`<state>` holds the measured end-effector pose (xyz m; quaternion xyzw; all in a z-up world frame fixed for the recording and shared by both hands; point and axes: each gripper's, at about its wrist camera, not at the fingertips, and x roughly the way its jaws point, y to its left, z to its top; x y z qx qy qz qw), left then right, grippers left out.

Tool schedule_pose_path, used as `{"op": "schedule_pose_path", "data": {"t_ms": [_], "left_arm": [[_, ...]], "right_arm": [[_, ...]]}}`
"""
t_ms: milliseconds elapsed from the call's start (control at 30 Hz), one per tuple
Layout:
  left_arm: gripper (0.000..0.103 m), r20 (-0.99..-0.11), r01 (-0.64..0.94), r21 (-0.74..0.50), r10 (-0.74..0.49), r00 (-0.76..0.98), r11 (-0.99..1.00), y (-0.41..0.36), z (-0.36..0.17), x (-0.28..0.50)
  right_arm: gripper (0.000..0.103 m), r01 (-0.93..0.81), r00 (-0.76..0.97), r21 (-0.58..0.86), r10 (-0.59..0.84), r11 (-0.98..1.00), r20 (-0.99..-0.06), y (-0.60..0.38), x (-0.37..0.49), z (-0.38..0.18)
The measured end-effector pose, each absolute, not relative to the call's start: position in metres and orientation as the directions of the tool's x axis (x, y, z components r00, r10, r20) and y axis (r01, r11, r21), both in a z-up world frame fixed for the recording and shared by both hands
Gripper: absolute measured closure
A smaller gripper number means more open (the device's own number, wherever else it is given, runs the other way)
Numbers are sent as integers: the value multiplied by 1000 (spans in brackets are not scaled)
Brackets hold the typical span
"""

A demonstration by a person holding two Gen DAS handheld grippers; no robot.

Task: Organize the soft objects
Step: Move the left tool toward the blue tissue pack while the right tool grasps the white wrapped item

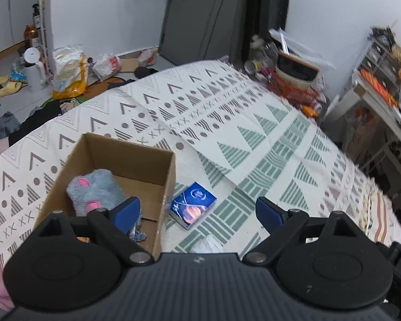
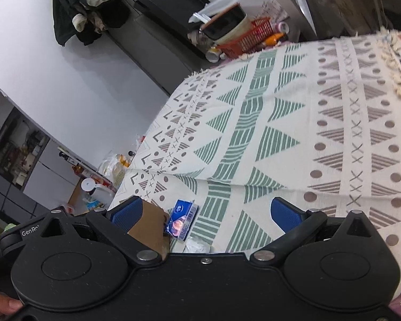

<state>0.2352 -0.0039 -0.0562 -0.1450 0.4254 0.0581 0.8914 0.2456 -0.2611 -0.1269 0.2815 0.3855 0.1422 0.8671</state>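
An open cardboard box (image 1: pixel 157 176) stands on the patterned blanket (image 1: pixel 254 123). A grey plush toy with pink patches (image 1: pixel 93 190) lies inside it. A blue tissue pack (image 1: pixel 193 204) lies on the blanket just right of the box. A crumpled clear plastic wrap (image 1: pixel 209 242) lies near my left gripper's body. My left gripper (image 1: pixel 197 214) is open and empty above the box's near corner and the pack. In the right wrist view the box (image 2: pixel 149 227), the pack (image 2: pixel 181 220) and the wrap (image 2: pixel 197 244) lie between the fingers of my open, empty right gripper (image 2: pixel 205 212).
A red basket (image 2: pixel 243 40) with bottles and a pot sits beyond the blanket's far edge. Shelves with clutter (image 1: pixel 382 80) stand at the right. Bags, slippers and a white kettle (image 1: pixel 34 67) lie on the floor at the left. A dark panel (image 1: pixel 208 16) leans on the wall.
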Motion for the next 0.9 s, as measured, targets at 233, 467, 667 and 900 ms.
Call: {"op": "schedule_pose_path", "data": {"t_ms": [233,467,667,900], "left_arm": [[13,-784,-187,-194,-38,620,963,-12,-67,244],[31,-816,-202,-179,-31,577,963,-6,-88,251],[56,-838,-185,-182,-54,543,966,-4,-100,257],[66,-839,-127,-168,-74,539,977,-9,-109,264]], "right_arm": [[17,-46,587,647,545,761,-599,-246,258,-154],[31,-43,497,673,600,738,-627,-221,269,-180],[39,-32,457,693,627,720,-631,-209,275,-194],[44,-8,429,685,621,729,-656,-203,280,-207]]}}
